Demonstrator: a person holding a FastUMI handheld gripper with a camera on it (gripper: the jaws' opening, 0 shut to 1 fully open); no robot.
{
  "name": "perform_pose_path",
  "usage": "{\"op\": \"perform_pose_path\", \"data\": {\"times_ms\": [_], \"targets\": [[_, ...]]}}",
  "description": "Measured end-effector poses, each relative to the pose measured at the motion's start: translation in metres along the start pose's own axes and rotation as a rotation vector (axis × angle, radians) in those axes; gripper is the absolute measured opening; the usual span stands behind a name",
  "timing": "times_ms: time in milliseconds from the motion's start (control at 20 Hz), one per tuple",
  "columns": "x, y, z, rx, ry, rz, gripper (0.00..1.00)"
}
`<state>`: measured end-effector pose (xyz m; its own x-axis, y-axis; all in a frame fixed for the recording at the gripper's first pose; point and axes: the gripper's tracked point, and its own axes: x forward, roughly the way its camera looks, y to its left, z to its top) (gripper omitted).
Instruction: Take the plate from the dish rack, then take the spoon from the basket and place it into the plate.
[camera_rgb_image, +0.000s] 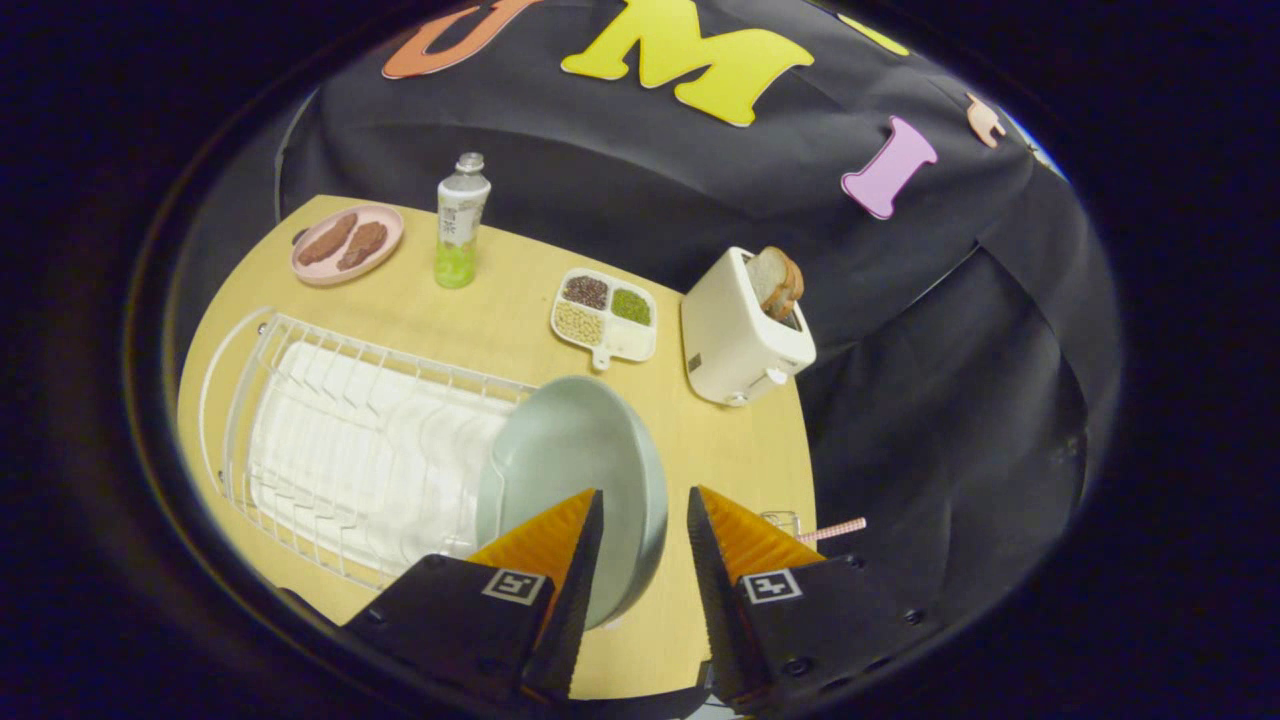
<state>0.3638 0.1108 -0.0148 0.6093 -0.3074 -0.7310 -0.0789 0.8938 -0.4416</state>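
Observation:
A pale grey-green plate (575, 440) stands tilted on edge at the right end of the white wire dish rack (300, 340). My gripper (645, 492) is open. The plate's right rim sits in the gap between the fingers, and the left finger (560, 535) covers the plate's lower part. Neither finger visibly presses on the rim. Just past the right finger (740, 535), a pink checked handle (835, 530) sticks out of a small clear container (780, 520); the finger hides the rest.
The rack holds a white drip tray (370, 450). Across the wooden table (730, 450) stand a white toaster with bread (740, 330), a divided dish of beans (605, 315), a drink bottle (460, 220) and a pink plate of food (345, 243).

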Motion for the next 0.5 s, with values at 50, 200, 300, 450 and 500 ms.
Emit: {"op": "perform_pose_path", "data": {"times_ms": [50, 200, 300, 450, 500], "targets": [[0.001, -0.002, -0.002, 0.003, 0.013, -0.011, 0.47], [0.012, -0.002, -0.011, 0.015, 0.086, -0.019, 0.38], [0.019, -0.003, -0.014, 0.020, 0.123, -0.012, 0.37], [0.020, -0.003, -0.014, 0.098, 0.157, -0.004, 0.31], [0.016, 0.000, -0.012, 0.105, 0.162, 0.011, 0.30]]}}
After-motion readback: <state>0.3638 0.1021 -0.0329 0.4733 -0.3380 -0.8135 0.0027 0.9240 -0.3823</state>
